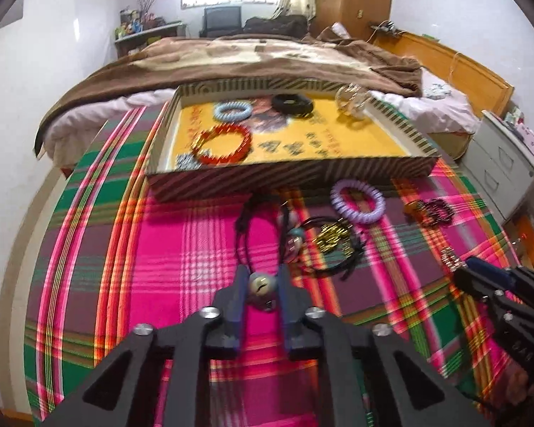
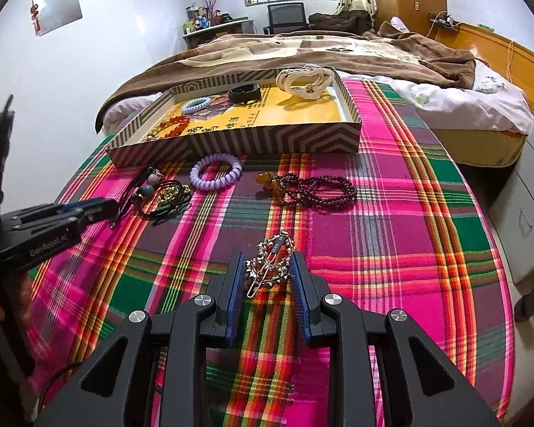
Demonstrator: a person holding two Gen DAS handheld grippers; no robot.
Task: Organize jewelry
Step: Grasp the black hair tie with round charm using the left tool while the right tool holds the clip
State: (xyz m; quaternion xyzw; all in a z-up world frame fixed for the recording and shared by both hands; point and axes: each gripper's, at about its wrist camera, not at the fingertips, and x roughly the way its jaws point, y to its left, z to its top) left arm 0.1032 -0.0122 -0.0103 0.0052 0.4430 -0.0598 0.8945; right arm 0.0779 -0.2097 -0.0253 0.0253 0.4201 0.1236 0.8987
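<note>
A striped tray [image 1: 292, 174] [image 2: 231, 142] with a yellow floor lies on the plaid cloth. It holds a red bead bracelet [image 1: 221, 146], a blue coil tie [image 1: 232, 110], a black band [image 1: 292, 104] and a clear bracelet [image 1: 352, 101]. My left gripper [image 1: 262, 284] is shut on the bead pendant [image 1: 261, 286] of a black cord necklace [image 1: 245, 227]. My right gripper [image 2: 267, 270] straddles a beaded metal hair clip [image 2: 270, 263] lying on the cloth, its pads touching the clip's sides. It also shows in the left wrist view [image 1: 480, 277].
On the cloth in front of the tray lie a purple coil tie [image 2: 216, 171], a dark red bead string [image 2: 313, 188] with an amber pendant, and a black cord with gold bells [image 2: 171, 195]. A bed with a brown blanket [image 2: 302, 57] is behind; drawers [image 2: 530, 213] stand right.
</note>
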